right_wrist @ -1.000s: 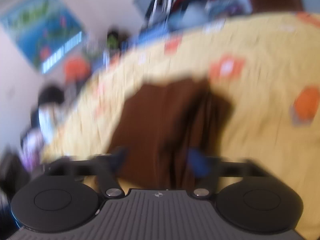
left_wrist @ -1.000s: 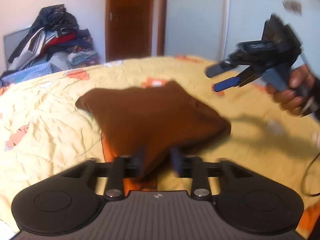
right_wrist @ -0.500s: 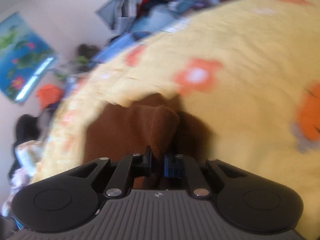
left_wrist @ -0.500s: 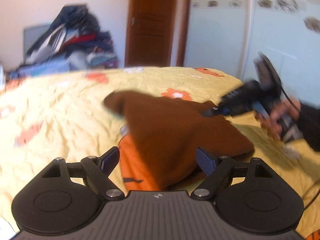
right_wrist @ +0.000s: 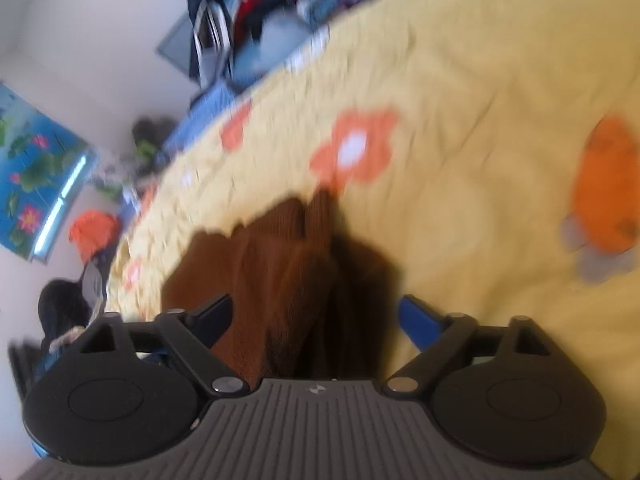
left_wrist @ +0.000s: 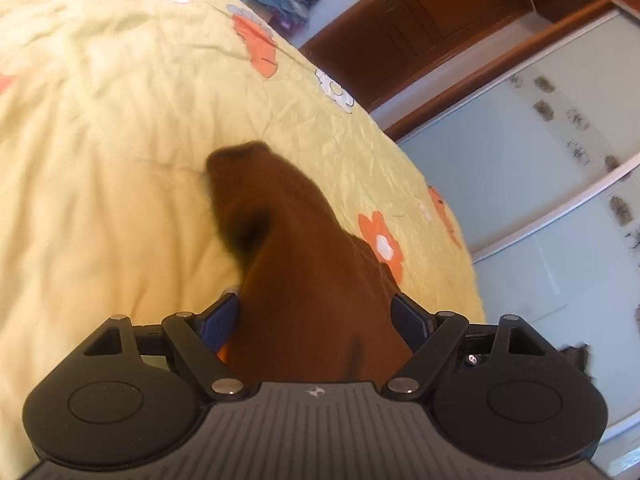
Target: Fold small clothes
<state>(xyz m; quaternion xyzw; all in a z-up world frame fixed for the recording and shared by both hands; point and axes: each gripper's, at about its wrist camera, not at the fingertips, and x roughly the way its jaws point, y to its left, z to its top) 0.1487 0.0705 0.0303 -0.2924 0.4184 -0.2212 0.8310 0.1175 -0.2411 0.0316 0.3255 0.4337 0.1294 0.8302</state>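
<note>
Clutter (right_wrist: 256, 20) heaps beyond the bedspread (left_wrist: 100, 160); brown garment (left_wrist: 304, 280) lies between both spread hand-held grippers.

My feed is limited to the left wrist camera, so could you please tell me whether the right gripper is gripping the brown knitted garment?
Observer: No, the right gripper is open, with its jaws wide apart on either side of the brown knitted garment.
Operator: Thank you. What lies beyond the bed's edge on that side?
Observer: A blue poster of pink lotus flowers hangs on the white wall there.
</note>
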